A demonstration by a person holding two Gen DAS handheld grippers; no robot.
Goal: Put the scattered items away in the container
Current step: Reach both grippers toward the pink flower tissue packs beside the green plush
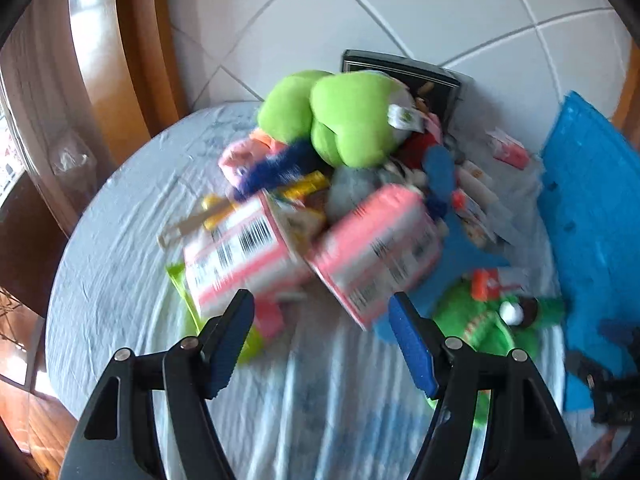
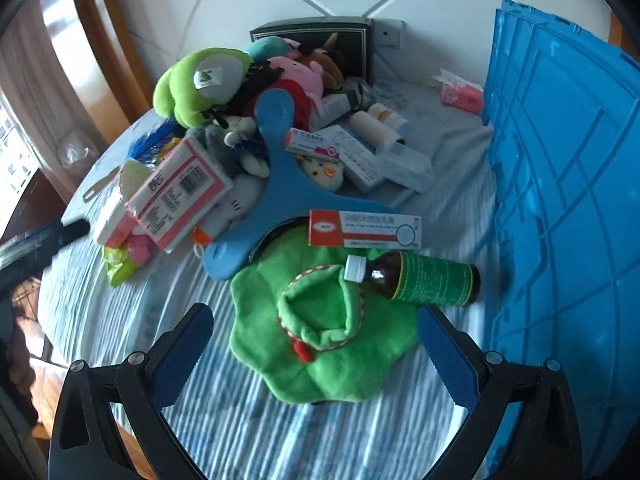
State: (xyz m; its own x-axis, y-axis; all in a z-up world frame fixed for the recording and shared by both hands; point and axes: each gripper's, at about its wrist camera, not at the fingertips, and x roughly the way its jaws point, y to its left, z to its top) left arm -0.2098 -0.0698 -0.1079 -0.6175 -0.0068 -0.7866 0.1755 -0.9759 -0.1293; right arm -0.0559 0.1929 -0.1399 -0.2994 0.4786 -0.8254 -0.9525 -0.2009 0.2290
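I read only barcodes on pink box (image 1: 240,256) | left gripper (image 1: 320,336), right gripper (image 2: 316,344) tilted down, both released, empty

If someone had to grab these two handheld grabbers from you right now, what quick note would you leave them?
Left gripper: jaws open, empty, aimed at the pink boxes.
Right gripper: jaws open, empty, over the green cloth toy; a brown bottle lies beside it.
The blue crate stands at the right edge of the table.
Done: nothing that I can see; its inside is hidden.
Left: the whole pile, including the green plush, blue boomerang and medicine boxes.
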